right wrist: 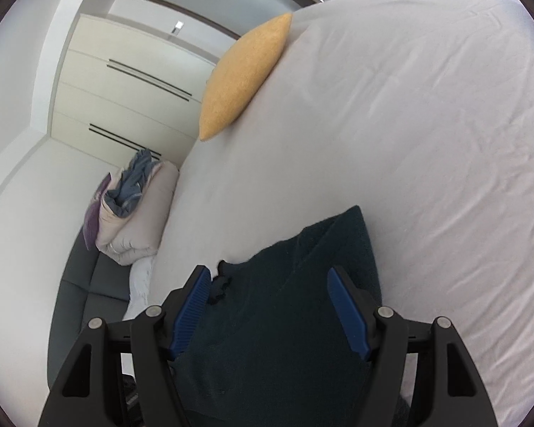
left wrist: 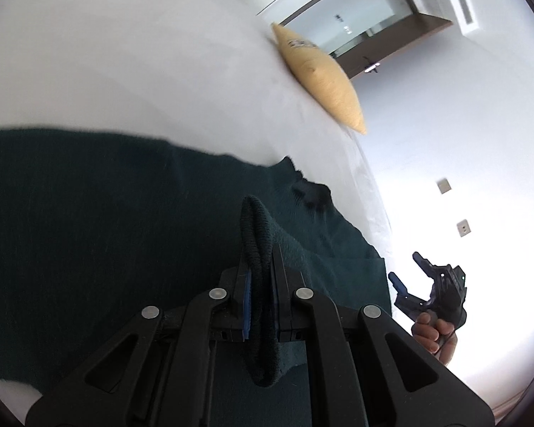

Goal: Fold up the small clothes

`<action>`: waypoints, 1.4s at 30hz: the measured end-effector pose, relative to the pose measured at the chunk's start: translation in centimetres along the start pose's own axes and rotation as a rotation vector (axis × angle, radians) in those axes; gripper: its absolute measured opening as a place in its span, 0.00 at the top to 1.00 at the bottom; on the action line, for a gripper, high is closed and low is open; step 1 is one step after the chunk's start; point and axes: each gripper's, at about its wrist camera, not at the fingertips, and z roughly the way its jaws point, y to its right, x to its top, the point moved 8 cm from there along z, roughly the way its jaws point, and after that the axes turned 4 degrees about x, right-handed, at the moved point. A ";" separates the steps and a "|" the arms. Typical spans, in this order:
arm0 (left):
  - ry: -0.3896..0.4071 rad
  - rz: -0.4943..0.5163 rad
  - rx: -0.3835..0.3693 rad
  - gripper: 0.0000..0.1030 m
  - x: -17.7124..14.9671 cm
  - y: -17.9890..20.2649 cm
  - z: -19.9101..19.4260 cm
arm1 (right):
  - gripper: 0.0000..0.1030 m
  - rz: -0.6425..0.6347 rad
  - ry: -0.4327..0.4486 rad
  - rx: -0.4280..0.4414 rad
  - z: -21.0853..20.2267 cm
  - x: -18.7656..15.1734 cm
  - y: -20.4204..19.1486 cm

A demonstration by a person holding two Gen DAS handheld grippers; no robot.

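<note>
The left claw (left wrist: 260, 249) pinches a dark green cloth's (left wrist: 89, 231) hem; the right claw (right wrist: 270, 306) gapes; its lower edge is cut off.

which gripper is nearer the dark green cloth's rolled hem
Left. The left gripper is shut on the rolled hem of the cloth. The right gripper is open, off that hem, with the cloth below its jaws.

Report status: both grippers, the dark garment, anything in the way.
Left gripper shut on dark green garment edge. Right gripper open, holding nothing. Garment on white bed. Yellow cushion far off, path clear.
</note>
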 end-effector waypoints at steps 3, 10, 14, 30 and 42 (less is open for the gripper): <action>0.062 0.043 -0.007 0.93 0.7 0.1 -0.8 | 0.30 0.010 -0.020 -0.020 1.0 -0.6 1.1; 0.049 0.045 0.037 0.93 1.0 -1.0 2.0 | 0.32 0.004 -0.007 0.046 0.8 -0.1 0.5; -0.008 -0.007 0.069 0.93 -0.2 -3.9 3.7 | 0.32 0.043 -0.037 0.020 2.2 -0.3 1.4; -0.088 -0.059 0.036 0.93 -2.2 -4.8 1.9 | 0.32 -0.062 -0.243 -0.013 -4.1 -8.6 3.3; -0.062 -0.084 0.017 0.93 -3.0 -6.6 0.0 | 0.29 -0.174 -0.038 -0.224 -3.8 -4.3 -1.5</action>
